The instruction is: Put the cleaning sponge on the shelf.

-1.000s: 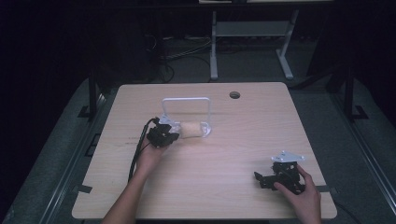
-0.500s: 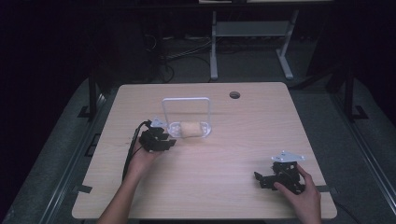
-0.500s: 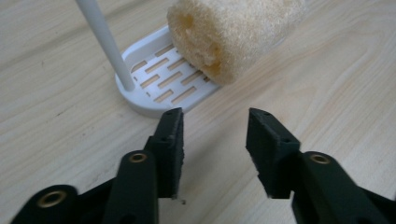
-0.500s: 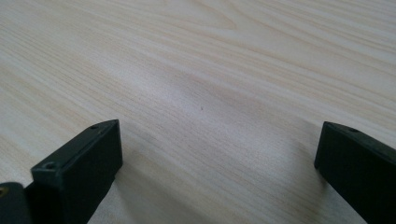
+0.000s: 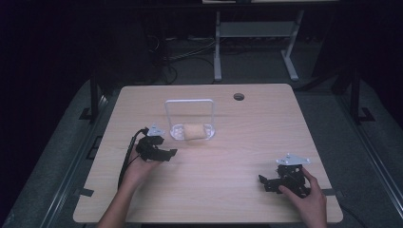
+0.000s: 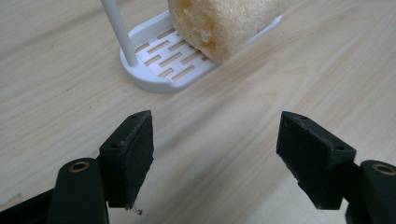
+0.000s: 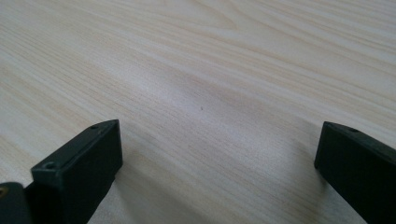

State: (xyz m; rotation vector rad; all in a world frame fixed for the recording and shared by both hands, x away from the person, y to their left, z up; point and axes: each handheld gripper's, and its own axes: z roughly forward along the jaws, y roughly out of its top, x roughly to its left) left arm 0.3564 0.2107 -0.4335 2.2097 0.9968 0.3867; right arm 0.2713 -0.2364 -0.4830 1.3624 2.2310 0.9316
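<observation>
A pale yellow sponge (image 5: 193,131) (image 6: 224,21) lies on a white slotted holder (image 5: 178,133) (image 6: 154,56) with a tall wire loop, near the middle of the table. My left gripper (image 5: 168,153) (image 6: 215,154) sits a short way to the left and front of the holder, apart from it; its jaws have just been opening and nothing is between them. My right gripper (image 5: 263,182) (image 7: 219,163) rests near the front right of the table, open over bare wood.
The light wooden table (image 5: 247,142) has a round cable hole (image 5: 238,97) at the back right. Dark floor, cables and a white stand frame (image 5: 252,33) lie beyond the far edge. A cable trails from the left gripper toward the left edge.
My left gripper has let go of the sponge, opened, and pulled back left and toward the front, away from the holder. The sponge stays on the holder. The right gripper has not moved.
</observation>
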